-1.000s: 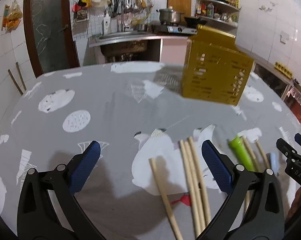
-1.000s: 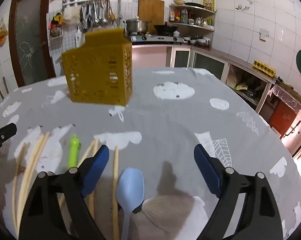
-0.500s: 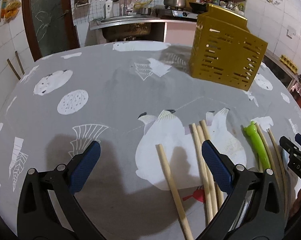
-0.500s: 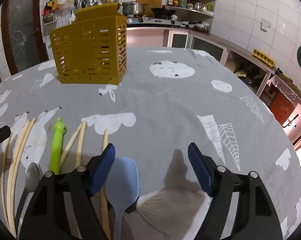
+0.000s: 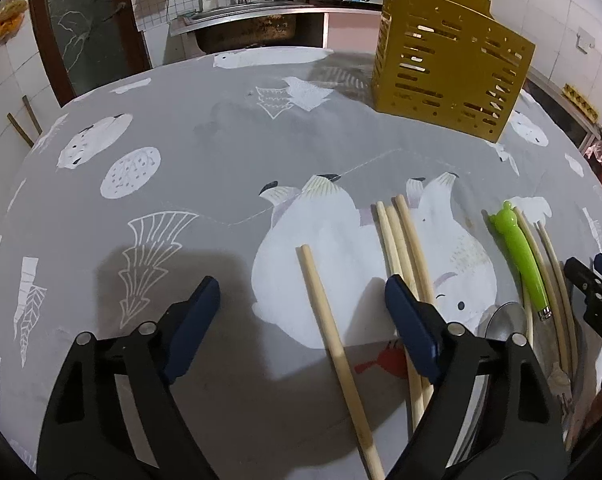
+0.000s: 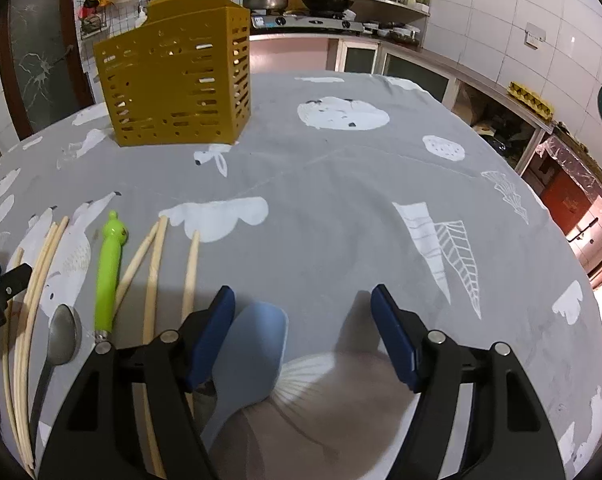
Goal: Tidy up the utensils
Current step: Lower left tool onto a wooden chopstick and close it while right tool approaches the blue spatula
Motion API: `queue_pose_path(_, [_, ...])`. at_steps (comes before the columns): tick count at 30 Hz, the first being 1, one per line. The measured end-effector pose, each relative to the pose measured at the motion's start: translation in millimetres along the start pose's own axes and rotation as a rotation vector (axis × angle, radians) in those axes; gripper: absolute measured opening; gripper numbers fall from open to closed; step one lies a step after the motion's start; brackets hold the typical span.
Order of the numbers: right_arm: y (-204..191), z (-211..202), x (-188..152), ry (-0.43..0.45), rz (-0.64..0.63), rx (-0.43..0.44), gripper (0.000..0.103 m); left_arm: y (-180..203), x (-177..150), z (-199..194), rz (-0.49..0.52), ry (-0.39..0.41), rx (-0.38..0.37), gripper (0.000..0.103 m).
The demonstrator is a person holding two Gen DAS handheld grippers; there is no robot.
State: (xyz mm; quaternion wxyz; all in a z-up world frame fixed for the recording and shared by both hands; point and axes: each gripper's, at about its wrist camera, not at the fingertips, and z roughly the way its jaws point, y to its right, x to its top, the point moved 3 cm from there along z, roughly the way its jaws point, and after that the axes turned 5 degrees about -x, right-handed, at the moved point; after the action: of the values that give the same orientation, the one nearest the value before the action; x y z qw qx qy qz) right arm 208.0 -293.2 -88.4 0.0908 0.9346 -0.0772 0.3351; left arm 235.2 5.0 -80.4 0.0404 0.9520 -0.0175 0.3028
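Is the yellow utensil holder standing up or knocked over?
Upright: the yellow utensil holder stands on its base on the tablecloth, walls vertical, top facing up.

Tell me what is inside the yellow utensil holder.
Through the slots of the yellow utensil holder only light and the far wall show; no utensil sticks out above its rim. Its floor and lower inside are hidden by the walls.

Left wrist view: lone chopstick (image 5: 335, 344) runs off the bottom edge; lower end unseen. Three bundled chopsticks (image 5: 401, 240) pass behind the left gripper's (image 5: 301, 304) right finger. Steel spoon (image 5: 505, 320): only the bowl shows, handle hidden behind that finger.

Right wrist view: blue spoon (image 6: 253, 352) is partly covered by the right gripper's (image 6: 303, 314) left finger; handle unseen. Inside of the yellow holder (image 6: 177, 88) cannot be made out.
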Motion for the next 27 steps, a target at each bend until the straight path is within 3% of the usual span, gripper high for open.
queue_pose_path(8, [-2, -4, -6, -0.041, 0.016, -0.009, 0.07, 6, -4, -1, 0.027, -0.027, 0.009, 0.076])
queue_pose_path(12, [-4, -3, -8, -0.063, 0.047, 0.011, 0.06, 5, -3, -1, 0.019, -0.04, -0.004, 0.07])
queue_pose_path(21, [-12, 4, 5, -0.075, 0.047, 0.061, 0.029, 8, 7, 4, 0.019, -0.067, -0.018, 0.038])
queue_pose_path(27, [-7, 13, 16, -0.073, 0.055, 0.103, 0.025, 12, 15, 10, 0.03, -0.074, -0.014, 0.019])
